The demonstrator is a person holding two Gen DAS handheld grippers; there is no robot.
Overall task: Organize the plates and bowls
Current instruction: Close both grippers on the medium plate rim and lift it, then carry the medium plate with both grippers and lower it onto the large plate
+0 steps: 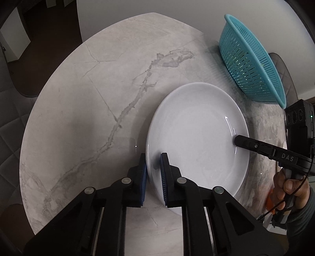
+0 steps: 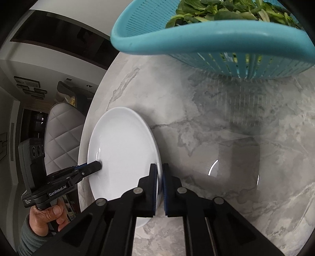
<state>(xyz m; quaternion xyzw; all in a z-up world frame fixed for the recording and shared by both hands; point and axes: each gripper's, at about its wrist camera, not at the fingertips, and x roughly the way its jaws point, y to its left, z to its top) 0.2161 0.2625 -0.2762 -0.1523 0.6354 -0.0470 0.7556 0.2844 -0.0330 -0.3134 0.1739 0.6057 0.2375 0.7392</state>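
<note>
A white plate (image 1: 196,137) is held between both grippers just above the marble table (image 1: 88,108). My left gripper (image 1: 154,169) is shut on the plate's near rim, one pad under it and one on top. My right gripper (image 2: 159,177) is shut on the opposite rim of the same plate (image 2: 122,153). In the left wrist view the right gripper's finger (image 1: 248,142) reaches over the plate's far edge. In the right wrist view the left gripper's finger (image 2: 92,167) rests on the plate's left edge.
A teal slotted colander (image 1: 252,67) stands on the table beyond the plate; the right wrist view shows it (image 2: 206,37) holding leafy greens (image 2: 220,9). Grey quilted chairs (image 2: 61,137) stand around the table. The table edge runs close to the plate's left side in the right wrist view.
</note>
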